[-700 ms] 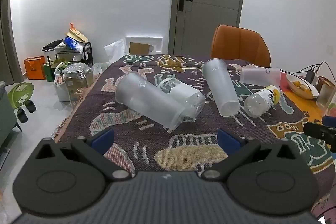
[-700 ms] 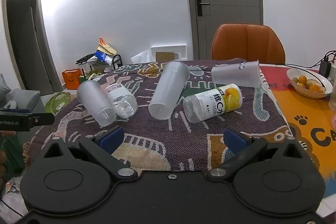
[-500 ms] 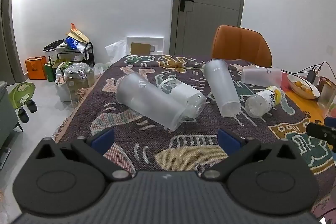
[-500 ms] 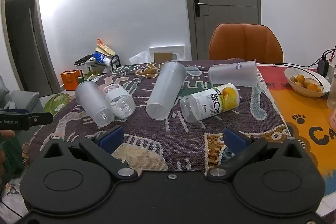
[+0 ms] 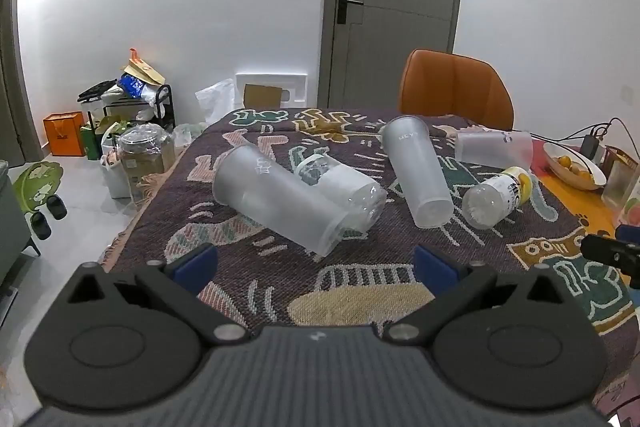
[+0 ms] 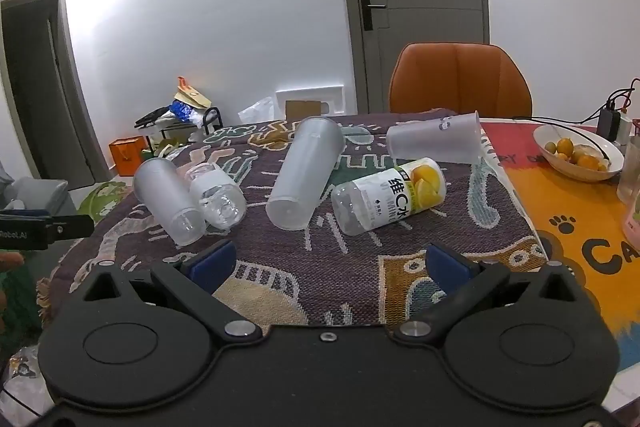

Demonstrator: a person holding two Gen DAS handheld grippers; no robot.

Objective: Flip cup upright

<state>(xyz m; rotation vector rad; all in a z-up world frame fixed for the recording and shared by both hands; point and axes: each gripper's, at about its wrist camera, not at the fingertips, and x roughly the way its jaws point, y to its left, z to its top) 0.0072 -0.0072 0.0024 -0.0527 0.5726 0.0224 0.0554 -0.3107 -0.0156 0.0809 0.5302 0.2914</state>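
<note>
Frosted plastic cup (image 5: 417,171) printed "HEY" lies on its side mid-worktop (image 5: 360,291), long axis running front to back, closed base toward the cameras. Beside it lies a "C" vitamin bottle (image 6: 390,195). Left tool (image 5: 315,265) and right tool (image 6: 330,263) both stand apart, holding nothing.

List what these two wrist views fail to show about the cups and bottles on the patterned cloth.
- Clear bottle, left wrist view: its near side is hidden behind the nearest frosted cup.
- Sideways frosted cup, right wrist view: its printed mark is too small to read.
- Labelled bottle, both views: its cap end points away, so the cap is unseen.
- Fruit bowl: the kind of fruit in it is too small to tell.
</note>
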